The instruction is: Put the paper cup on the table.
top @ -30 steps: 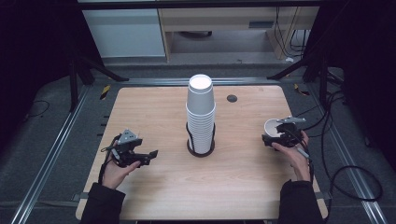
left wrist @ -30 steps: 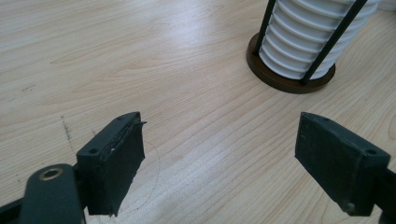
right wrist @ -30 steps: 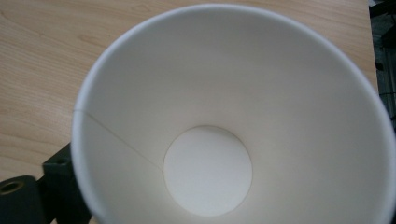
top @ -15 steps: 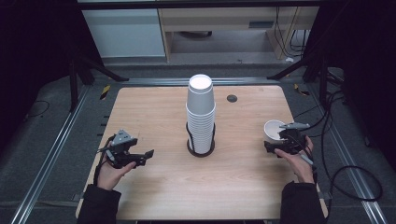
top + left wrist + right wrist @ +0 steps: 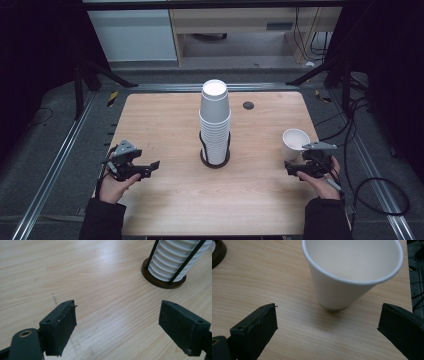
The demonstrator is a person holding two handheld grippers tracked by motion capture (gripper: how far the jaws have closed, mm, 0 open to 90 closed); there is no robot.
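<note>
A single white paper cup [image 5: 294, 143] [image 5: 351, 273] stands upright and empty near the table's right edge. My right gripper [image 5: 294, 169] [image 5: 329, 316] sits just in front of it, open, jaws wide apart and not touching it. A tall stack of white cups [image 5: 215, 121] [image 5: 176, 260] stands mid-table inside a black wire holder on a round brown base [image 5: 160, 280]. My left gripper [image 5: 151, 168] [image 5: 117, 313] rests low over bare wood at the front left, open and holding nothing.
The wooden table [image 5: 170, 125] has a small round black grommet [image 5: 248, 105] behind the stack. Metal rails [image 5: 60, 155] run along both sides, and cables [image 5: 380, 190] lie on the floor at the right.
My right gripper has drawn back from the single cup toward the person, leaving it standing. My left gripper has slid slightly left and nearer the table's front edge.
</note>
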